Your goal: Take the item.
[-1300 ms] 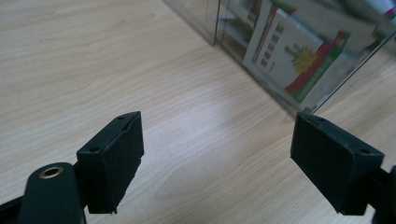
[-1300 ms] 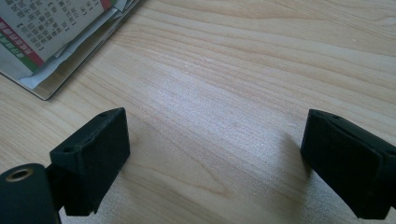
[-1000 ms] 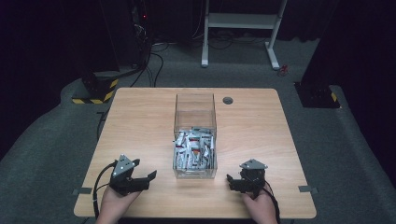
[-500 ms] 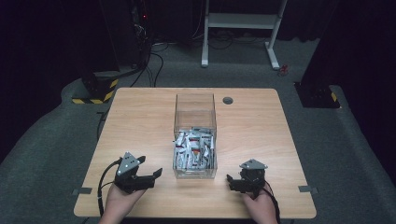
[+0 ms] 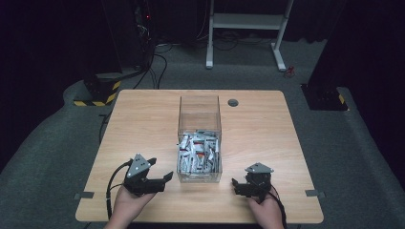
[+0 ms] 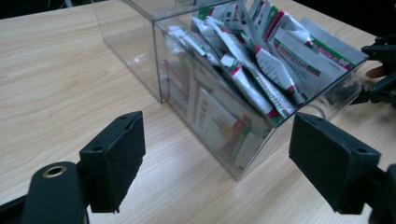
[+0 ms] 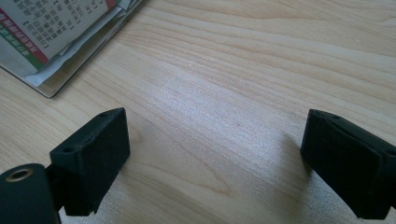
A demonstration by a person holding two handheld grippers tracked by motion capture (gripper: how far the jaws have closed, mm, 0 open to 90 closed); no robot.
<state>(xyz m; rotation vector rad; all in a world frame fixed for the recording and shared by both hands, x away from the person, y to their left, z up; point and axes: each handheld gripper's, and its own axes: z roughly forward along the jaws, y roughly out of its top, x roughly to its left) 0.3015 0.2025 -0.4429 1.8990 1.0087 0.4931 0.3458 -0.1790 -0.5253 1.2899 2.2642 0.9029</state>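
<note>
A clear plastic box (image 5: pixel 199 138) stands at the table's middle, its near half packed with white, red and green sachets (image 5: pixel 198 153). My left gripper (image 5: pixel 161 182) is open, held just left of the box's near corner and aimed at it. In the left gripper view the box (image 6: pixel 219 116) and its sachets (image 6: pixel 261 51) sit between and beyond the spread jaws. My right gripper (image 5: pixel 237 187) rests open near the table's front edge, right of the box. Bare wood lies between its jaws in the right gripper view, with the box's corner (image 7: pixel 60 42) at upper left.
The wooden table (image 5: pixel 143 124) has a round cable hole (image 5: pixel 232 102) behind the box. The far half of the box holds nothing. Dark floor, cables and a white frame (image 5: pixel 243 28) lie beyond the table.
My left gripper has moved right, toward the box's near left corner. The right gripper has stayed where it was.
</note>
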